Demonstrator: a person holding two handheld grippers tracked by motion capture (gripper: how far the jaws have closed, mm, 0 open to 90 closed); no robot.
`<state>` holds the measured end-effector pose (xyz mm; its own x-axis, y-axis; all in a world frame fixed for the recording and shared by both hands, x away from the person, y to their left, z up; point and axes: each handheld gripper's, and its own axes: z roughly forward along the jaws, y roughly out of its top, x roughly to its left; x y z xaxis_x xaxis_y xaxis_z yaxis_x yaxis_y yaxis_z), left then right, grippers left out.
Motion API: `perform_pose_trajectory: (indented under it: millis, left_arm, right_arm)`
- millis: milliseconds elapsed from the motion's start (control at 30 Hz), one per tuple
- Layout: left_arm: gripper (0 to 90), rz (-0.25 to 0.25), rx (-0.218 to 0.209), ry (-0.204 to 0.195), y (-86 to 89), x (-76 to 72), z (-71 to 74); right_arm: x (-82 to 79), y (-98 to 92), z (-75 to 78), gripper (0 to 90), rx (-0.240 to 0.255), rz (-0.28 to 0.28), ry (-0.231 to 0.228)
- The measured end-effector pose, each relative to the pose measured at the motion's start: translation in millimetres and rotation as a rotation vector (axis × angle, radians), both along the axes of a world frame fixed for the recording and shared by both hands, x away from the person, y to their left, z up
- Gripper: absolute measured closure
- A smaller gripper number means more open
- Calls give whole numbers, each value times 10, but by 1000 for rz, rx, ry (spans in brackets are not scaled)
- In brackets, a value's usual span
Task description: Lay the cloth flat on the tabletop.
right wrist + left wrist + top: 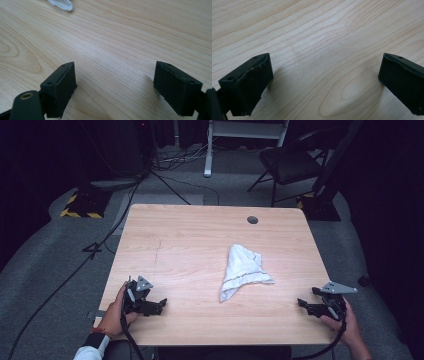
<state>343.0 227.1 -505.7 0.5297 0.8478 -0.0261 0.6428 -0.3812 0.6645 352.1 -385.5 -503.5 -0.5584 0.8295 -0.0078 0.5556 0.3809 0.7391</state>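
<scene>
— Meanwhile, at the table: where do the two tools sit?

— Near the front edge of the light wooden table, one at each corner. The left gripper rests low over the wood in the person's left hand, its jaws spread wide with bare grain between them. The right gripper, held in the right hand, points inward the same way, jaws likewise wide apart and holding nothing.

— And the cloth?

— A crumpled white cloth with a thin dark stripe lies on the tabletop right of centre, between the two grippers but well apart from both, nearer the right one. In the right gripper view a corner of the cloth peeks in at the top edge, far ahead of the jaws.

— Anything beyond?

— A dark chair stands on the grey floor behind the table.
</scene>
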Motion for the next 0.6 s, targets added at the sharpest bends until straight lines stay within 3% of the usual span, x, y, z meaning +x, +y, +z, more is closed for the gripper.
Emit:
perform_pose_trajectory:
  millis: [200, 300, 333, 367, 400, 600]
  left_arm:
    - [0, -13, 1, 1, -66, 33, 1]
    - [0, -72, 6, -2, -182, 74, 3]
    - [0, -116, 6, 2, -277, 95, 5]
    - [0, -116, 6, 2, -277, 95, 5]
    - [0, -171, 12, 3, -368, 112, 11]
    - [1, -262, 15, -2, -643, 162, 12]
  right_arm:
    - [15, 2, -1, 164, -2, 1, 4]
    - [28, 13, -1, 158, -1, 6, 7]
    - [45, 27, -1, 157, -2, 13, 6]
    - [45, 27, -1, 157, -2, 13, 6]
    - [70, 43, 0, 157, -4, 22, 6]
    - [249, 133, 10, 158, -11, 56, 13]
